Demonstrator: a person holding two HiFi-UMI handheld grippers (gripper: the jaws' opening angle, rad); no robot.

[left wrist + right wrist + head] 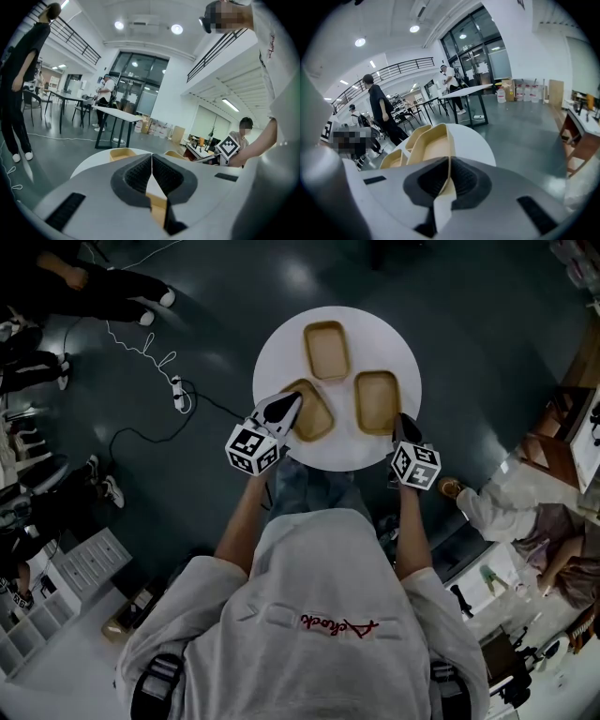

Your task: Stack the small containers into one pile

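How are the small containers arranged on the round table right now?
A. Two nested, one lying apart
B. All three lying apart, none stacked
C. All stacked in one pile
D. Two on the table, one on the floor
B: the head view shows the far container, the left container and the right container each lying on its own on the white table, none inside another.

Big open hall: glossy dark-grey floor [487, 343], plain white walls [173, 93], round recessed ceiling lights [176, 29]. Tall black-framed glass doors [136, 77] at far end, black-railed mezzanine balcony [77, 42] up left. Long white-topped table on black legs [115, 115] nr the glass. Round white table [281, 348] in centre; white cable w/ power strip [178, 392] on floor beside it.
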